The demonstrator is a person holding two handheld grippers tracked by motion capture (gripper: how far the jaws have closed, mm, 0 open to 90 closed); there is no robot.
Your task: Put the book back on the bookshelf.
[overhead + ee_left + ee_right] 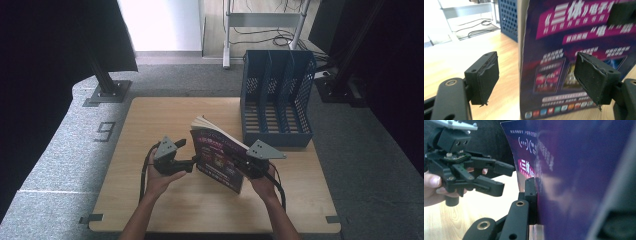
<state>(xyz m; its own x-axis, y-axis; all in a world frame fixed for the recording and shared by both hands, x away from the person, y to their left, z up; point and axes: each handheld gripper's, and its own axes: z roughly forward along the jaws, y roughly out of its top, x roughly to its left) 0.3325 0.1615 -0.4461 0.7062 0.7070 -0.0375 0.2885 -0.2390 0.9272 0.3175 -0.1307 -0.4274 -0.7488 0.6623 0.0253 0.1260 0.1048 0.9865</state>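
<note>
A paperback book [220, 157] with a purple and magenta cover stands upright on edge on the wooden table [150, 200], tilted a little. My right gripper [241, 165] is shut on its right side; in the right gripper view one black jaw presses flat on the cover [574, 170], with the gripper [574, 212] clamped across the book. My left gripper [194, 162] is open at the book's left edge. In the left gripper view its pads [486, 77] stand wide apart. The book's edge [564, 50] lies between them, untouched. That open left gripper [499, 178] also appears in the right gripper view.
A blue perforated file holder [277, 100] with upright dividers stands at the table's back right, just behind the book. Black frame legs [107, 85] and cables are on the carpet beyond the table. The table's left half and front strip are bare wood.
</note>
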